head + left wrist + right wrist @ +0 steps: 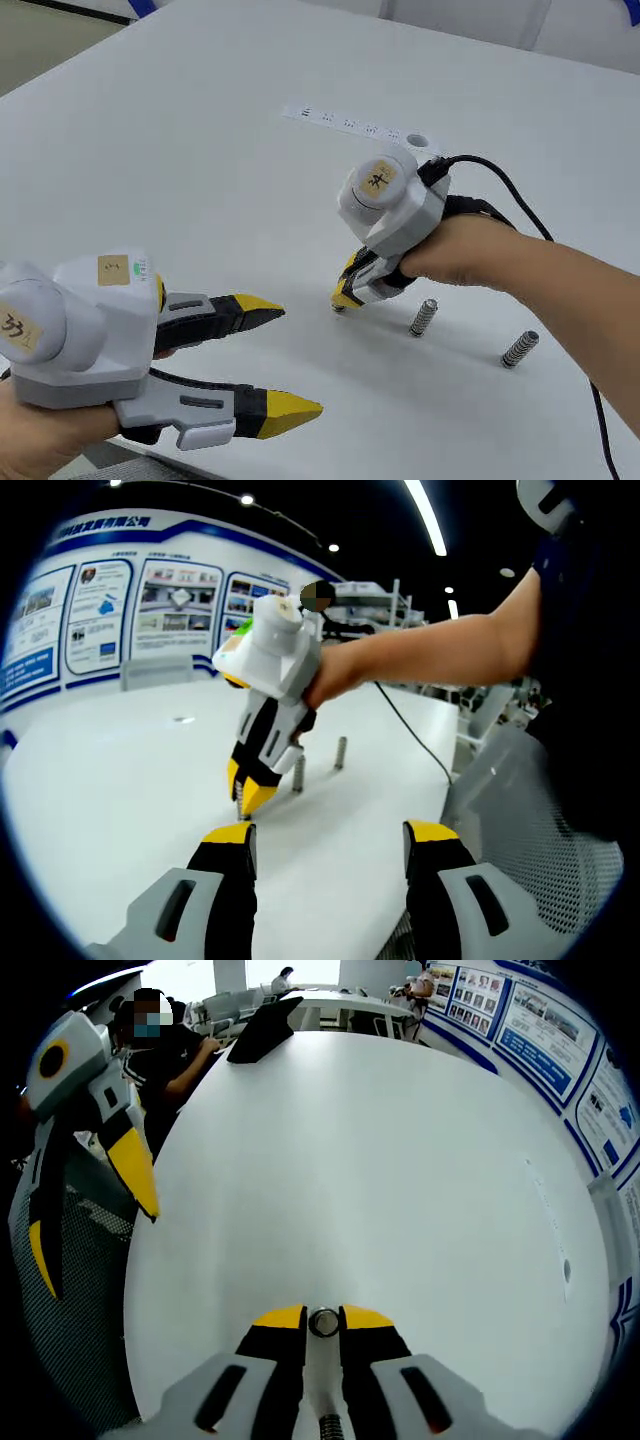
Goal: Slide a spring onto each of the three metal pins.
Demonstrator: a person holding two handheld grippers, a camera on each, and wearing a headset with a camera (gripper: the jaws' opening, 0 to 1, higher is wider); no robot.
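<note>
White desk [200, 150] spreads under both tools, and display boards line the wall beyond it in the gripper views. The right hand-held gripper [345, 297] points steeply down with its yellow tips pinched shut on a spring [323, 1321]. Its own view looks straight along the coil, whose open end shows as a ring between the tips. Held upright like that, the spring's bore seems lined up to drop over a pin. I cannot tell whether a pin stands under it, because the tips hide the spot. Just to that gripper's right stands the nearer pin [423, 317], and beyond it the farther pin [520, 348]. Both are apart from the tips and each apparently already wears a coil, so this looks like the last of three. The left hand-held gripper [290, 362] hovers well short of the work, jaws spread wide and empty, probably to avoid knocking the standing pins. Ahead of the right gripper lies a white marked strip [350, 124].
</note>
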